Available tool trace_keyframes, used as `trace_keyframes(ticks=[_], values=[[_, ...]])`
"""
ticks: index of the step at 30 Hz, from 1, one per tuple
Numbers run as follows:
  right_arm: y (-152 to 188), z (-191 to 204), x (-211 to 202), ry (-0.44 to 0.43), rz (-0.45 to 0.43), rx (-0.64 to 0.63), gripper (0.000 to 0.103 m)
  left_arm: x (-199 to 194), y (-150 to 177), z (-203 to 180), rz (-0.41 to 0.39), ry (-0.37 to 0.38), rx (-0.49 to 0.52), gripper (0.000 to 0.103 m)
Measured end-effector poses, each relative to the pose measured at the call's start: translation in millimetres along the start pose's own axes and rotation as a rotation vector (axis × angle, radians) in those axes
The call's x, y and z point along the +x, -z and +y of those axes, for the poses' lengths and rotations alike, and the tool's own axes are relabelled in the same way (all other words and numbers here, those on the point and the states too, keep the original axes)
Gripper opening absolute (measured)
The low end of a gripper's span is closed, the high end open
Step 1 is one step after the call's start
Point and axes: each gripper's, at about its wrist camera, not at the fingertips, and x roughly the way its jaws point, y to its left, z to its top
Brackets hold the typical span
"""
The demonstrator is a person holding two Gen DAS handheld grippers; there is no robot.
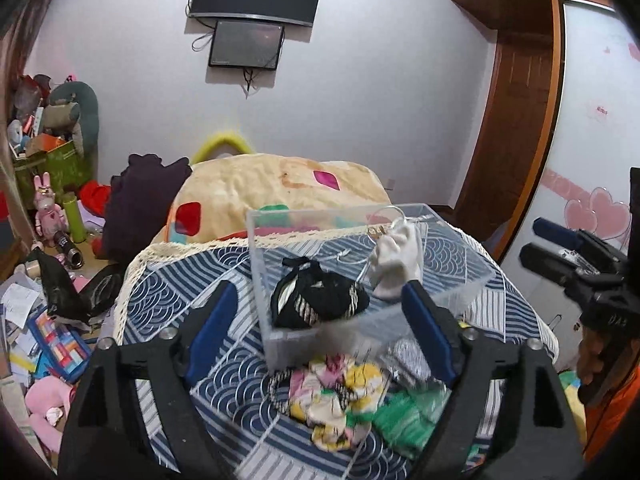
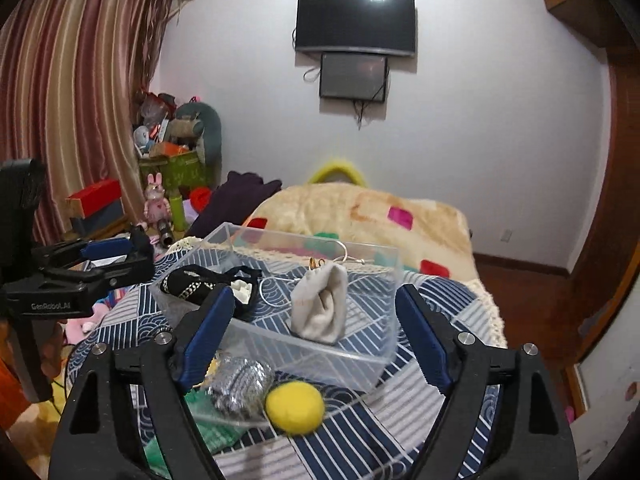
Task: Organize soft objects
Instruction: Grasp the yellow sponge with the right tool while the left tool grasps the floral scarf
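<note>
A clear plastic box (image 1: 472,280) (image 2: 372,364) sits on the blue patterned cloth. Inside lie a black pouch (image 1: 320,300) (image 2: 192,280) and a white drawstring bag (image 1: 394,268) (image 2: 320,304). In front of the box lie a floral cloth (image 1: 340,396), a green knit piece (image 1: 404,416) (image 2: 208,432), a silver mesh item (image 2: 240,384) and a yellow ball (image 2: 295,407). My left gripper (image 1: 320,332) is open above the floral cloth. My right gripper (image 2: 316,332) is open over the box's near wall, empty.
A blanket-covered bed (image 1: 280,184) (image 2: 360,212) lies behind the box. Toys, boxes and papers clutter the floor at left (image 1: 48,312). The other gripper shows at the right in the left wrist view (image 1: 576,264) and at the left in the right wrist view (image 2: 80,276).
</note>
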Motion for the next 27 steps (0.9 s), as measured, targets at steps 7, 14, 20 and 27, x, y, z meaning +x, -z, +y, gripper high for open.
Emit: trace_keyframes(ticks=[7, 14, 20, 27], values=[[29, -4, -9, 0.041, 0.029, 0.028, 0.083, -10, 33, -4, 0.042, 0.002, 0.008, 0.089], [68, -9, -11, 0.054, 0.12, 0.08, 0.083, 3, 72, -4, 0.143, -0.001, -0.02, 0.089], [98, -17, -13, 0.048, 0.196, 0.14, 0.083, 13, 91, -3, 0.18, 0.001, -0.047, 0.082], [116, -21, -14, 0.058, 0.232, 0.151, 0.082, 31, 95, -11, 0.192, 0.011, -0.041, 0.057]])
